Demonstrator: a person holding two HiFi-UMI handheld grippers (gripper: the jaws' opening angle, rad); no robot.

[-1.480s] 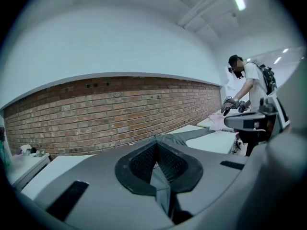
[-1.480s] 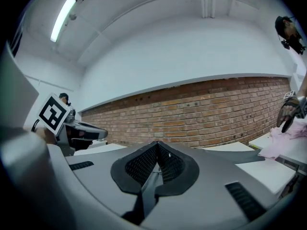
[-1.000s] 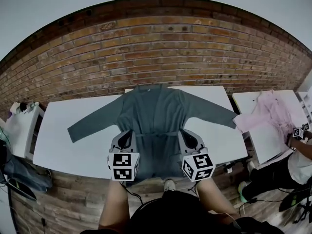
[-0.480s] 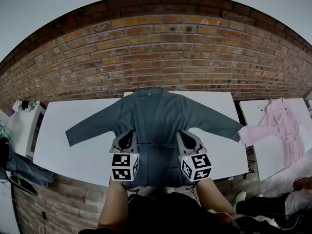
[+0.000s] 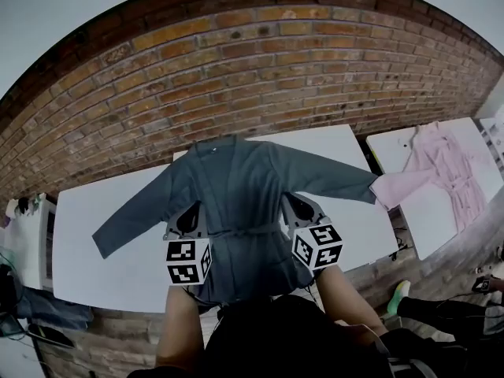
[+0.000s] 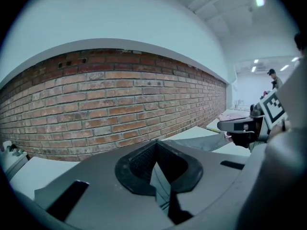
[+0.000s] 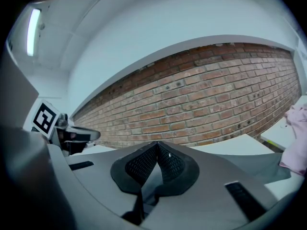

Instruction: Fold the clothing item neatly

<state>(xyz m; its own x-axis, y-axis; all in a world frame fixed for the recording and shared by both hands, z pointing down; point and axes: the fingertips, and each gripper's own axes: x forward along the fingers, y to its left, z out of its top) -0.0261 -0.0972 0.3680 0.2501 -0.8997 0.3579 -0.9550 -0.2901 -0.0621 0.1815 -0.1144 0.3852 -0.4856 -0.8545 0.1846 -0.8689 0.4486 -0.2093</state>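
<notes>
My left gripper (image 5: 191, 209) and my right gripper (image 5: 293, 201) are both closed, pads pressed tip to tip with nothing pinched between them. I hold them side by side over the lower half of the grey robe (image 5: 236, 172), the left one at its left edge and the right one at its right edge, level with the tie belt (image 5: 246, 231) that runs across the waist between them. The robe lies flat and front up on the white table (image 5: 94, 266), collar toward the brick wall (image 5: 236, 77), both sleeves spread out to the sides, hem at the near edge by me. On a separate table to my right lies a pink garment (image 5: 441, 172), near the robe's right cuff
</notes>
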